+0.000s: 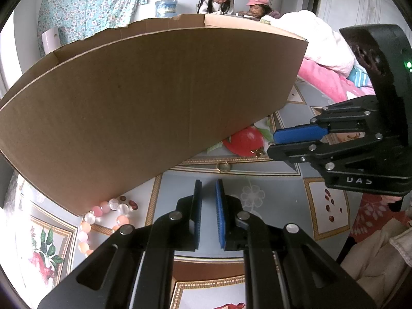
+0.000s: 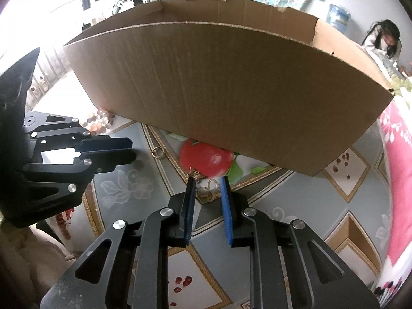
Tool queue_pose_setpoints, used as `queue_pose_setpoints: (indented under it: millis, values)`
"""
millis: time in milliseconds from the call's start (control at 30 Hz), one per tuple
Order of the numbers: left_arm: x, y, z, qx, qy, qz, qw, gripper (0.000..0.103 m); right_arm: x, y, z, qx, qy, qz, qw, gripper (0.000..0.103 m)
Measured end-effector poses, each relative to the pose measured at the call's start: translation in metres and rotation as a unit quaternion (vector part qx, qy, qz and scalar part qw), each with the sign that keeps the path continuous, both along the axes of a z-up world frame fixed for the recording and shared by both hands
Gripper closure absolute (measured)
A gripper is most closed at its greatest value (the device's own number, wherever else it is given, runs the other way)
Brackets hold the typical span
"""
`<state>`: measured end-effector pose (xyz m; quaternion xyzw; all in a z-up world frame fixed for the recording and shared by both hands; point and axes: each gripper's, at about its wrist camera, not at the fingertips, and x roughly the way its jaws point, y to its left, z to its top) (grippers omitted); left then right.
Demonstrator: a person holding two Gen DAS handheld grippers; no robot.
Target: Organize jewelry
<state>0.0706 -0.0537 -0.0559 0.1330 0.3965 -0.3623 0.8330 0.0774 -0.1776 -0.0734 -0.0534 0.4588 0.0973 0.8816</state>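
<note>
Little looks done: the box [image 2: 231, 90] stands on the cloth [image 2: 144, 154], its inside hidden, while the jewelry lies loose in front of it. The right gripper [image 2: 207, 180] is part open, straddling a gold earring [image 2: 206, 191] on the cloth, not yet pinched; a ring [image 2: 157, 152] lies near. The left gripper [image 1: 208, 184] is nearly closed and empty, over bare cloth. Only the left view shows the bead bracelet [image 1: 103, 219] touching the box corner; only the right view shows the earring clearly
</note>
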Motion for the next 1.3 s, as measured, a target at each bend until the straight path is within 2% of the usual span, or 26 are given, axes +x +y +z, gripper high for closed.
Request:
queue_pose_setpoints:
  millis: [233, 267, 333, 433, 533, 800, 1067, 1300]
  values:
    - [0.001, -0.003, 0.004, -0.004, 0.004, -0.005, 1.0, 0.093, -0.013, -0.014, 0.005, 0.011, -0.009, -0.017, 1.0, 0.086]
    - [0.002, -0.004, 0.004, -0.004, 0.005, -0.005, 1.0, 0.09, -0.015, -0.015, 0.006, 0.014, -0.011, -0.018, 1.0, 0.086]
    - [0.002, -0.006, 0.005, -0.005, 0.004, -0.006, 1.0, 0.079, -0.017, -0.018, 0.009, 0.018, -0.014, -0.02, 1.0, 0.086]
    - [0.003, -0.011, 0.006, -0.003, 0.002, -0.008, 1.0, 0.07, -0.019, -0.019, 0.01, 0.019, -0.017, -0.02, 0.999, 0.086]
    - [0.005, -0.019, 0.005, 0.007, 0.001, -0.008, 0.9999, 0.07, -0.018, -0.023, 0.006, 0.026, -0.018, -0.021, 0.999, 0.086]
    - [0.012, -0.03, 0.002, 0.016, 0.003, 0.003, 0.9999, 0.07, -0.02, -0.031, 0.002, 0.043, -0.02, -0.019, 0.999, 0.086]
    - [0.014, -0.035, 0.002, 0.039, -0.009, 0.003, 0.9992, 0.086, -0.019, -0.033, 0.003, 0.049, -0.023, -0.022, 0.998, 0.086]
    - [0.013, -0.038, 0.003, 0.048, -0.011, -0.005, 0.9988, 0.093, -0.021, -0.033, 0.003, 0.05, -0.027, -0.023, 0.998, 0.086]
